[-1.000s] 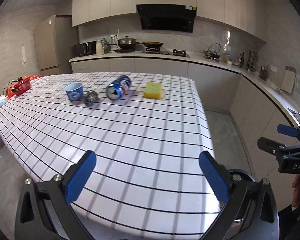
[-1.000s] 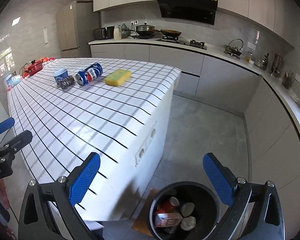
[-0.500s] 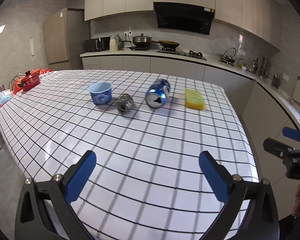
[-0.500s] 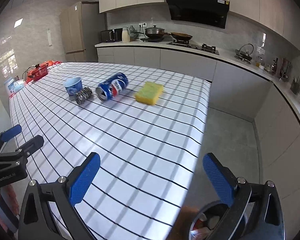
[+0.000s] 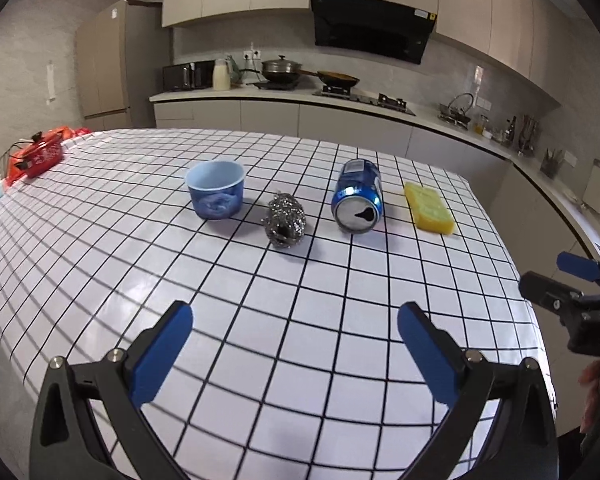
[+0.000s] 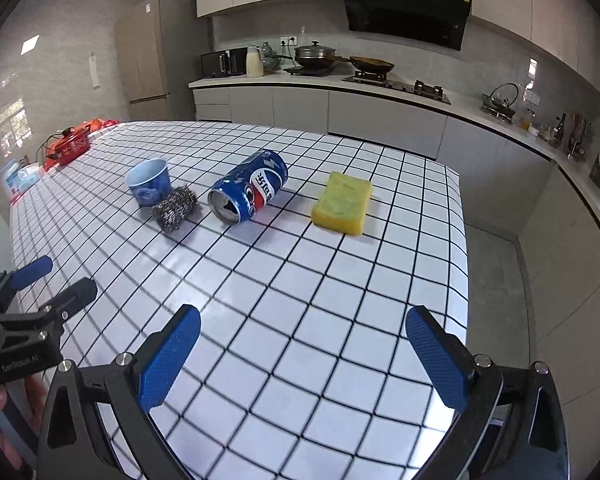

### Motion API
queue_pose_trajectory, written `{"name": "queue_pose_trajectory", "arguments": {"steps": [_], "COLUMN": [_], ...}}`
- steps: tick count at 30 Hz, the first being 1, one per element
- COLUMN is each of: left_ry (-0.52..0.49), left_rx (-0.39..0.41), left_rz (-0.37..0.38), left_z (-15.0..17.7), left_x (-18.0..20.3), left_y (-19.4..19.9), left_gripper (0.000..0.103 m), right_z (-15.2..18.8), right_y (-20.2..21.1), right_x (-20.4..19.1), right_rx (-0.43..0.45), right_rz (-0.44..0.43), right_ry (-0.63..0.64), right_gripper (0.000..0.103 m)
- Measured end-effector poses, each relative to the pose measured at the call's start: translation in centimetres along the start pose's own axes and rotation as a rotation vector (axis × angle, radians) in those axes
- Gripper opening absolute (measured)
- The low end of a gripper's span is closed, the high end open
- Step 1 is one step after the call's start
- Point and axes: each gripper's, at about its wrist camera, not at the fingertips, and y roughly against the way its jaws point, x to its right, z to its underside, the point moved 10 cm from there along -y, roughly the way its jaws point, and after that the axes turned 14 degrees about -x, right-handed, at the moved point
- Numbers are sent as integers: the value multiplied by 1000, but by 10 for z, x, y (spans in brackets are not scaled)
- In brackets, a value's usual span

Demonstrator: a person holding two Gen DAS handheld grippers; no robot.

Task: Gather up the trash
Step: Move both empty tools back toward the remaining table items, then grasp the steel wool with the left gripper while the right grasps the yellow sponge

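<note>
A blue Pepsi can [image 5: 358, 200] [image 6: 249, 192] lies on its side on the checked table, its open end toward me. To its left sit a steel wool scourer [image 5: 284, 220] [image 6: 175, 208] and a blue paper cup [image 5: 216, 189] [image 6: 148, 182]. A yellow sponge [image 5: 428, 207] [image 6: 343, 203] lies to its right. My left gripper [image 5: 295, 354] is open and empty above the near table edge. My right gripper [image 6: 304, 356] is open and empty, near the table's front right. Each gripper also shows in the other's view, the right one [image 5: 572, 288] and the left one [image 6: 39, 292].
The white table with black grid [image 5: 259, 320] [image 6: 320, 300] drops off at the right to a grey floor [image 6: 496, 300]. A red pot [image 5: 39, 154] [image 6: 69, 145] and packets sit at the far left. A kitchen counter with stove and pans runs along the back wall.
Both grippers have swung left and up toward the table. The bin with trash by the table's end has dropped out of the right wrist view, and the objects now look closer.
</note>
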Motion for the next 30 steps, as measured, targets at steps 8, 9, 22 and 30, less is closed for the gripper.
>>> {"name": "queue_pose_trajectory", "arguments": {"steps": [8,9,22,30], "left_ry": [-52,-61,-84,-85], "left_rx": [-23,-28,-125,-161], "left_rz": [42,42,89,95], "left_z": [-30,-34,-75,-80], "left_x": [-7,-8,-12,-13], "left_y": [-33,-40,-117,-136], "left_gripper": [100,96,83,78], "right_z": [-36,-41,-100,-118], "right_y": [-33,-38,-121,-171], "right_x": [-8,-9,24,48], "right_rx": [8,6,-60,-115], "right_rz": [20,26,70,83], "right_ry": [-33,-34,-129,-195], "right_gripper": [103,102,90,90]}}
